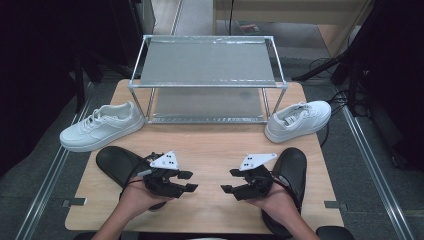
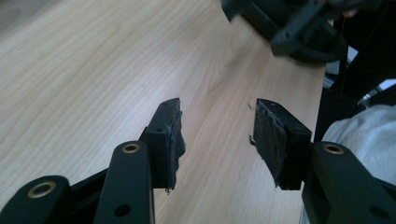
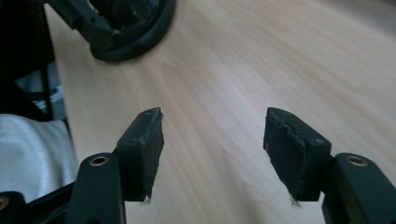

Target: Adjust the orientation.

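Both tools, left tool (image 1: pixel 192 181) and right tool (image 1: pixel 227 180), face each other with jaws apart over bare tabletop (image 1: pixel 210 145); black shoes (image 1: pixel 117 162) flank them near the front edge.

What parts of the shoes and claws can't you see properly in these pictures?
- Black rubber slipper on the right: in the high view its near end is hidden under the person's right hand and the right claw.
- Black rubber slipper on the left: partly covered by the left claw.
- Other claw: cut off by the left gripper view's top edge.
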Demonstrator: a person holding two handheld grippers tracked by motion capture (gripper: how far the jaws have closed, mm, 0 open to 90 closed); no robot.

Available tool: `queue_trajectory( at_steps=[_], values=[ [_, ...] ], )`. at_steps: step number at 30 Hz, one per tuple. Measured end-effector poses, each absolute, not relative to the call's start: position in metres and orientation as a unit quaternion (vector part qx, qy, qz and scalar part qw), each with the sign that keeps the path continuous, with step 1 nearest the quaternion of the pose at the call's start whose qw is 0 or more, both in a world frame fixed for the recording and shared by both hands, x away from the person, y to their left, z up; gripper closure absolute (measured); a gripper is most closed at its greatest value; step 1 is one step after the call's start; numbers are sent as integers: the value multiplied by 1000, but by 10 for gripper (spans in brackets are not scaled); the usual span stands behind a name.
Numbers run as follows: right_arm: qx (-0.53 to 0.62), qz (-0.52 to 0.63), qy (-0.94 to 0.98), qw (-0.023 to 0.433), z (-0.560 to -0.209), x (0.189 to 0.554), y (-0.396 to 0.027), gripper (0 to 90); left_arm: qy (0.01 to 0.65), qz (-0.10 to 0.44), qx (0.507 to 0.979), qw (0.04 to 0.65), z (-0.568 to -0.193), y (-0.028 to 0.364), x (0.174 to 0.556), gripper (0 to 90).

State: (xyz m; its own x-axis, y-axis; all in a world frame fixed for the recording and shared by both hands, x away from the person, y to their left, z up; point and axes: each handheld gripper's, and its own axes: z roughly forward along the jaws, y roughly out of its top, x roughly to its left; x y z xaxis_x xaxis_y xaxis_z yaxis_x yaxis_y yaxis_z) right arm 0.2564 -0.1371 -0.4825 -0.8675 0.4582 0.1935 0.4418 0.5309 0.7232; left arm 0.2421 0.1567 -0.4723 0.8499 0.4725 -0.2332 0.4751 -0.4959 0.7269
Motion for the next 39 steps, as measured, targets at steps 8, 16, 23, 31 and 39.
queue_trajectory(
  at_steps=[8, 16, 23, 31, 39],
  values=[
    [259, 415, 872, -1, -482, 253, -135, 482, 282, -7, 873, 399, -470, 161, 246, 539],
    [247, 414, 876, 28, -480, 251, -140, 451, 288, 1, 875, 390, -469, 168, 251, 474],
    [260, 434, 862, 27, -475, 253, -148, 462, 293, -2, 870, 395, -463, 176, 256, 497],
    [256, 438, 861, 37, -474, 255, -148, 462, 296, -12, 872, 389, -462, 183, 259, 452],
    [246, 428, 868, 54, -476, 255, -147, 454, 314, 16, 871, 377, -456, 207, 260, 448]
  ],
)
